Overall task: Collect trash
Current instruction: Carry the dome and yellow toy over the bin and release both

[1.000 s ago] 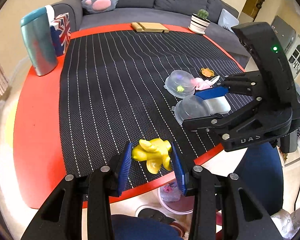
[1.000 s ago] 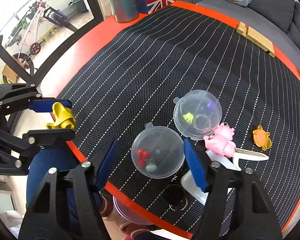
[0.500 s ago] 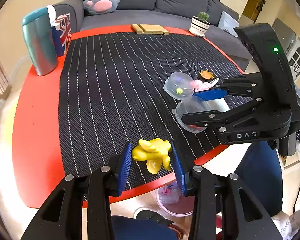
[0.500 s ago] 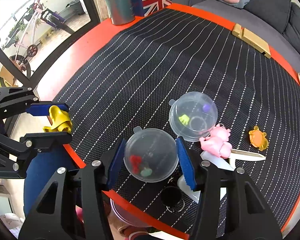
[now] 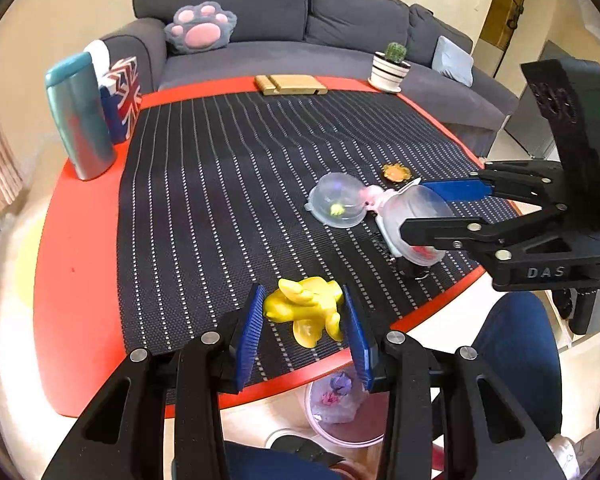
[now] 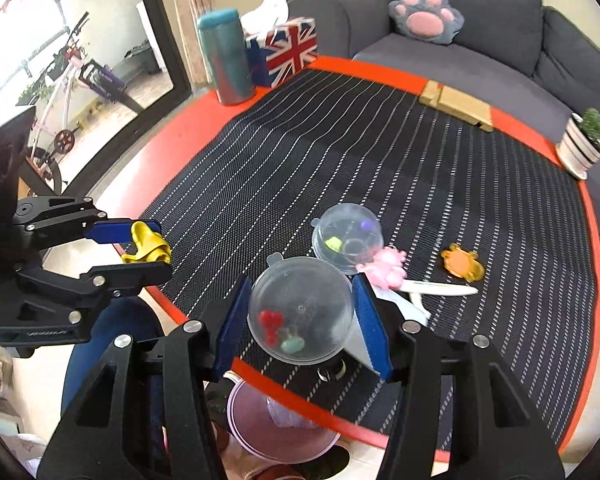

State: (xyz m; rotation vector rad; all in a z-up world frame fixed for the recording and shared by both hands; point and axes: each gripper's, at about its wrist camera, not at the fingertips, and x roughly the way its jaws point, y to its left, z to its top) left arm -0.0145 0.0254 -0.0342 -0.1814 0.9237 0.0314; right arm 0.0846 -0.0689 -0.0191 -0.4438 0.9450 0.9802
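Observation:
My left gripper [image 5: 304,320] is shut on a yellow toy figure [image 5: 306,308] and holds it above the table's near edge; it also shows in the right wrist view [image 6: 148,242]. My right gripper [image 6: 302,316] is shut on a clear round capsule [image 6: 300,314] with small red and green bits inside, lifted and tilted above the mat; the capsule also shows in the left wrist view [image 5: 414,220]. A second clear capsule [image 6: 346,236], a pink toy [image 6: 386,268], an orange toy [image 6: 462,266] and a white wrapper [image 6: 432,290] lie on the striped mat [image 6: 340,152].
A pink trash bin [image 6: 276,428] with a bag stands on the floor under the near edge of the red table [image 5: 76,264]. A teal bottle [image 5: 80,116], a flag tissue box [image 5: 122,102], a wooden stand [image 5: 290,84] and a potted cactus [image 5: 390,66] stand along the far edge.
My right gripper closed on the near capsule and lifted it off the mat, tilting it. My left gripper kept hold of the yellow toy and rose slightly.

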